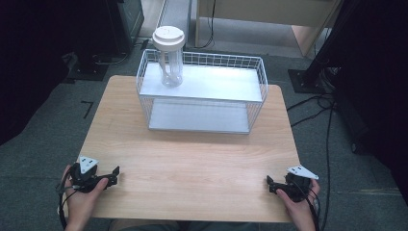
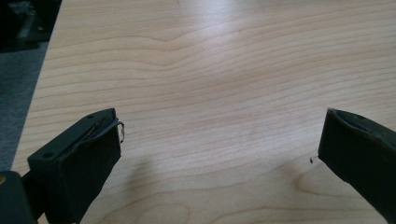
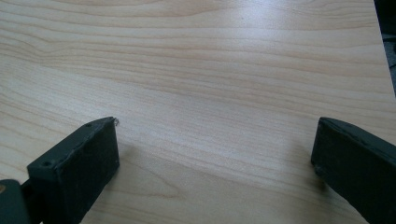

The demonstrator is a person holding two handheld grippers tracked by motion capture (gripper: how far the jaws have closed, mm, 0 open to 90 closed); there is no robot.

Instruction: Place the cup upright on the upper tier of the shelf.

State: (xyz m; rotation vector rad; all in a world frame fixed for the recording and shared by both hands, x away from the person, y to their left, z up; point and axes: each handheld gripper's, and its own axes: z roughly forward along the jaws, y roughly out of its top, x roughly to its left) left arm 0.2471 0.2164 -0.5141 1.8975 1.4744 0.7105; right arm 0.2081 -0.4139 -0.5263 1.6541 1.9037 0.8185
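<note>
Left gripper (image 1: 113, 174) and right gripper (image 1: 270, 183) resting at near table (image 1: 192, 159) corners, jaws wide, nothing held. Lidded clear jar (image 1: 169, 55) upright on top shelf of wire rack (image 1: 202, 94), left end, far side.

The table (image 1: 192, 159) is pale wood with a visible grain and a soft sheen that catches the light. The rack (image 1: 202, 91) is white wire with 2 smooth, matt white shelves. The jar (image 1: 170, 67) looks like clear, glossy plastic under a matt cream lid (image 1: 168, 37). The floor (image 1: 43, 144) is a grey, rough-looking carpet.
</note>
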